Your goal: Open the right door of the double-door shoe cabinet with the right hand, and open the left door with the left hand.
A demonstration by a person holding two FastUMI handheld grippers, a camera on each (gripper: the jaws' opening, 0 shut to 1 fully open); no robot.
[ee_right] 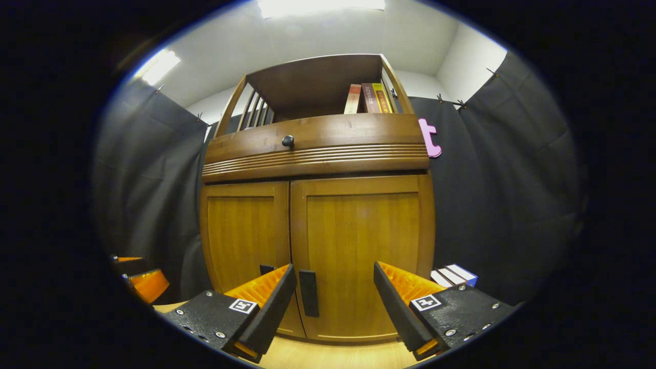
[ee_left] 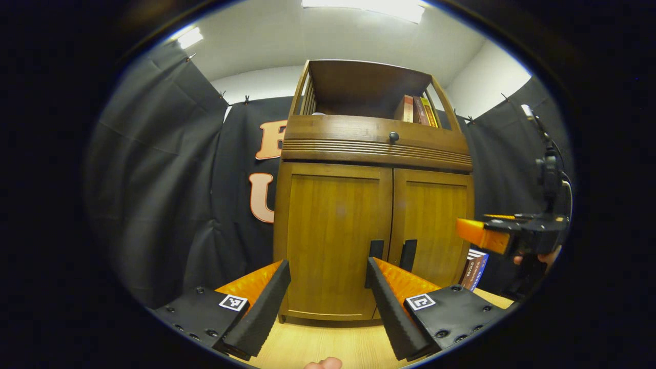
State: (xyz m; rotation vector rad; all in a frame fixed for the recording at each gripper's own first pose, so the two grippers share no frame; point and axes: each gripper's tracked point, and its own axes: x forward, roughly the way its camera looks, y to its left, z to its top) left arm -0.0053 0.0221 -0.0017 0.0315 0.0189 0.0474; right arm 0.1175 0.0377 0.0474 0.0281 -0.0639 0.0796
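The wooden shoe cabinet stands straight ahead with both doors shut. In the left gripper view its left door (ee_left: 333, 230) fills the middle and the right door (ee_left: 435, 220) sits beside it; two dark vertical handles (ee_left: 408, 254) flank the centre seam. My left gripper (ee_left: 327, 263) is open, a short way in front of the left door, touching nothing. The right gripper (ee_left: 492, 237), held by a hand, hovers off the right door. In the right gripper view my right gripper (ee_right: 334, 266) is open before the right door (ee_right: 364, 241), its handle (ee_right: 308, 293) between the fingers but apart from them. The left door (ee_right: 241, 236) lies to the left.
Above the doors run a drawer with a round knob (ee_right: 288, 140) and an open shelf holding books (ee_right: 370, 98). More books (ee_right: 453, 275) are stacked on the floor right of the cabinet. Black cloth walls close in on both sides. The floor (ee_left: 328, 348) is light wood.
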